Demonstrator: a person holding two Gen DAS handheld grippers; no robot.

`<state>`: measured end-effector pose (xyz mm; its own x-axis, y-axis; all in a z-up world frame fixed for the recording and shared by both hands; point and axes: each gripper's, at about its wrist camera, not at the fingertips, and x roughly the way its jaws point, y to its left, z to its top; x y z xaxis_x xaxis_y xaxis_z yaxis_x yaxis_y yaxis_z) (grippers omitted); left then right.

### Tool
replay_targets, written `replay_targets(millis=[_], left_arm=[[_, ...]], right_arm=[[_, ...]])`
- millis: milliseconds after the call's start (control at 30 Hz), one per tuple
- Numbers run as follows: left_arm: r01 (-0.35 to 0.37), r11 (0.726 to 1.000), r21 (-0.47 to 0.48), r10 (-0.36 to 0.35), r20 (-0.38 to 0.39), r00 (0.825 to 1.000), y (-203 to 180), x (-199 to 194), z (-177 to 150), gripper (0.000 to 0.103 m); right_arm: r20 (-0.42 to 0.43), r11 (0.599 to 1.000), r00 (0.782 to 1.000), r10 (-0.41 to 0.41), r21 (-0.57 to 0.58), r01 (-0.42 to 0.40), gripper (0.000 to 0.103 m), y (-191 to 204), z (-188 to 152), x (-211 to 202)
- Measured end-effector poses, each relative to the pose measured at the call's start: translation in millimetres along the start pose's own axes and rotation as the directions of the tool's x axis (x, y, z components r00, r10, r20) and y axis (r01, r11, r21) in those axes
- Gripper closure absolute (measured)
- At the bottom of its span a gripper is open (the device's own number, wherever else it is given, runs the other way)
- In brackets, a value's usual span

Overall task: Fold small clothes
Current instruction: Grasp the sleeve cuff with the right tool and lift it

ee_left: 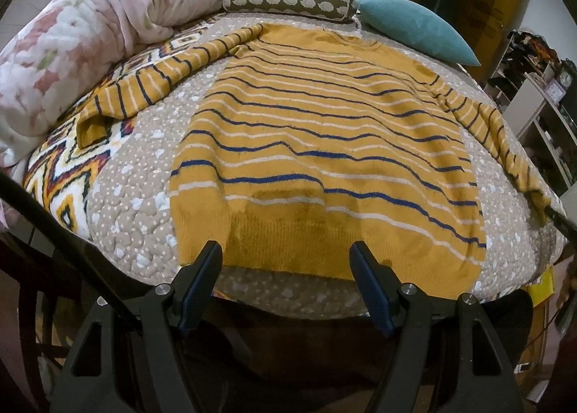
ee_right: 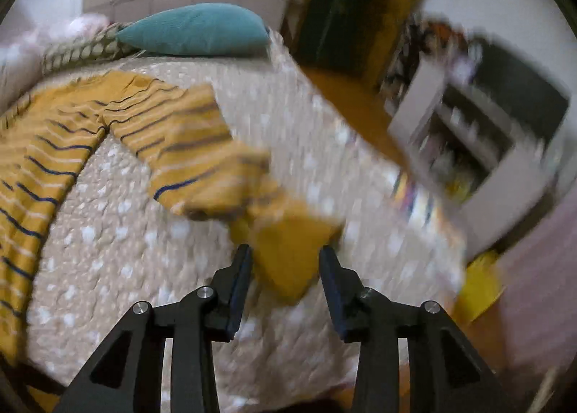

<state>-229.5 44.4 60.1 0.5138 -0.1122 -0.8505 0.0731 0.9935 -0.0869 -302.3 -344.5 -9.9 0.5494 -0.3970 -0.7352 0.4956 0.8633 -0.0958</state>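
Our right tongs (ee_right: 285,269) stand apart around the sleeve cuff (ee_right: 288,251), unclamped; sweater (ee_left: 324,146) stretches ahead of our left tongs (ee_left: 285,261), also apart.

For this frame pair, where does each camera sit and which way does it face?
Left wrist: on the left gripper, jaws open above the near hem, looking down the length of the striped sweater toward the teal pillow.
Right wrist: on the right gripper, jaws apart around the sleeve cuff, facing the bed's corner and blurred shelves.
Shared: sweater, teal pillow, dotted quilt, patterned bolster.
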Motion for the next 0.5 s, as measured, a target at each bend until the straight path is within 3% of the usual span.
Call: replay_targets(millis=[67,167,233,500], left_arm=[[0.001,1.0,0.009,-0.001,-0.005,1.0,-2.4,1.5,-1.0,0.031],[0.002,1.0,0.026,-0.002,-0.008,1.0,-6.9,2.9,-2.3,0.031],[0.003,1.0,0.031,-0.002,-0.013,1.0,-8.4,4.1,-2.9,0.031],[0.007,1.0,0.021,-0.006,-0.03,1.0,-6.3,8.4,-4.1,0.031]], right_arm=[[-0.01,0.979,0.992,0.125,0.164,-0.122,0.061,-24.0,-14.1,0.9],[0.045,0.885,0.953,0.299,0.359,-0.295,0.06,-49.2,-28.2,1.0],[0.076,0.827,0.925,0.371,0.425,-0.367,0.057,-53.2,-33.0,5.6],[0.074,0.796,0.952,0.298,0.531,-0.29,0.052,-50.1,-18.7,33.9]])
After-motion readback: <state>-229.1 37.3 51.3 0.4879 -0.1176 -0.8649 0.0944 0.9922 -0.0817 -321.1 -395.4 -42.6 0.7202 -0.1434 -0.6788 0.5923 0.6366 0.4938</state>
